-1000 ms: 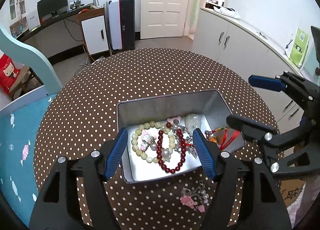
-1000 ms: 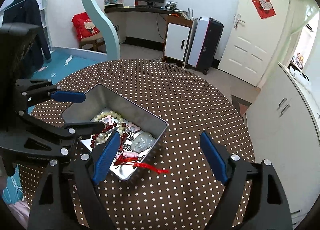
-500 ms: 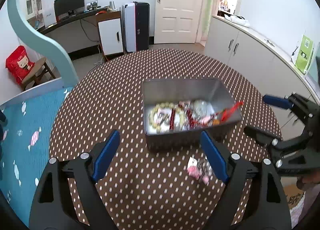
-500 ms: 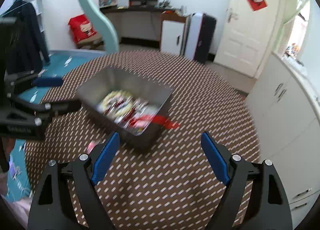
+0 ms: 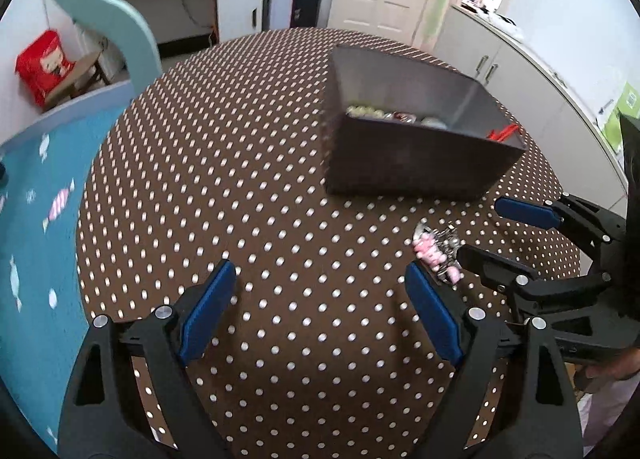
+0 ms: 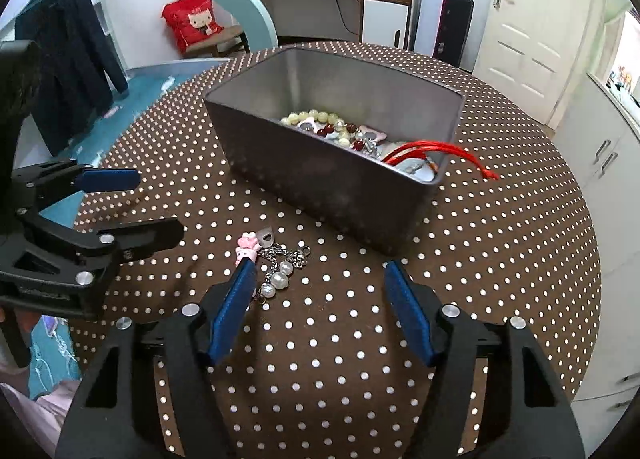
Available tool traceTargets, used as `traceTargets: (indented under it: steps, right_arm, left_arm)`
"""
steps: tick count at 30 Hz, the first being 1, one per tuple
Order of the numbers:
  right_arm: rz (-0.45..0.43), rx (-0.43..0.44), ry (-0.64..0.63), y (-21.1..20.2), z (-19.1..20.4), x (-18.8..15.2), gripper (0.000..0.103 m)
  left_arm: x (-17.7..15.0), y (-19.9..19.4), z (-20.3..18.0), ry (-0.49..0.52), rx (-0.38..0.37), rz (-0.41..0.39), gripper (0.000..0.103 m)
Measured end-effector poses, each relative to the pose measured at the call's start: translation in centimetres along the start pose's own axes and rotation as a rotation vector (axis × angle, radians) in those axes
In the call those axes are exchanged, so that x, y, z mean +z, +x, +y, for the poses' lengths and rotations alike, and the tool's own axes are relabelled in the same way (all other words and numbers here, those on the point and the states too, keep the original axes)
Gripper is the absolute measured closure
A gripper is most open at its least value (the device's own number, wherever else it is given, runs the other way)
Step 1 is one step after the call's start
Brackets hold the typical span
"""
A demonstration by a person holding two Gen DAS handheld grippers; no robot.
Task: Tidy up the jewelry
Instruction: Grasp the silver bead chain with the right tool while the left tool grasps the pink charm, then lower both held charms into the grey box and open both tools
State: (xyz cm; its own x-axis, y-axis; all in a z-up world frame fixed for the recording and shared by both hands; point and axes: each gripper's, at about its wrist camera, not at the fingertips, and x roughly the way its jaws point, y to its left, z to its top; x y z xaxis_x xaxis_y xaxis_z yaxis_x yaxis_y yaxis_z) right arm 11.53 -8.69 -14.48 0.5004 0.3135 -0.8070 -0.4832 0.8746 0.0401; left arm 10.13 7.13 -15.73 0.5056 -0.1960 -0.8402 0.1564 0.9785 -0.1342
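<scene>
The keychain, a pink charm on a chain with pearl beads, lies on the dotted tablecloth just ahead of your right gripper, touching the tip of its left finger. Your right gripper's jaws are spread wide and hold nothing. Beyond them sits the metal tin, with a cream bead bracelet and dark red beads inside, and a red cord draped over its rim. Your left gripper is also spread and empty, with bare tablecloth between its fingers. From it, the keychain is just off the right fingertip, and the tin is farther ahead to the right.
</scene>
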Motion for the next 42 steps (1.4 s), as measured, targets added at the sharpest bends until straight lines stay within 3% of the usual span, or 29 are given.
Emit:
traceTargets:
  steps: [5,7,9,16,18,22,24,25,27,42]
  right_arm:
    - [0.002,0.006,-0.011,0.7,-0.1,0.0,0.055]
    - [-0.008,0.025,-0.028,0.5,0.1,0.0,0.087]
    - [-0.011,0.039,-0.067,0.5,0.6,-0.2,0.095]
    - [-0.027,0.029,0.009,-0.7,-2.4,-1.4,0.094]
    - [-0.050,0.031,0.047,-1.8,-3.7,-1.9,0.094]
    - [-0.087,0.006,0.092,-3.5,-5.8,-2.5,0.094]
    - [-0.101,-0.002,0.106,-4.0,-6.6,-2.7,0.094]
    - [-0.104,-0.004,0.111,-4.1,-6.7,-2.8,0.094]
    - [-0.119,0.005,0.125,-4.5,-7.3,-2.9,0.094]
    - [-0.175,0.005,0.155,-6.1,-8.1,-2.0,0.094]
  left_arm:
    - [-0.1,0.4,0.6,-0.041,-0.012,0.013,0.016]
    - [-0.1,0.4,0.2,-0.034,-0.027,0.013,0.016]
    - [0.0,0.5,-0.5,-0.018,-0.040,0.013,0.016]
    - [0.2,1.6,-4.3,0.060,-0.095,0.038,0.020]
    - [0.3,1.9,-5.1,0.078,-0.059,0.034,0.036]
    - [0.7,2.4,-6.4,0.111,-0.028,0.044,0.048]
    - [0.6,2.7,-7.4,0.174,0.032,0.041,0.064]
    - [0.5,2.6,-7.6,0.191,0.038,0.041,0.069]
    - [0.5,2.6,-8.0,0.207,0.033,0.047,0.087]
    - [1.2,1.4,-7.8,0.216,0.087,-0.005,0.088]
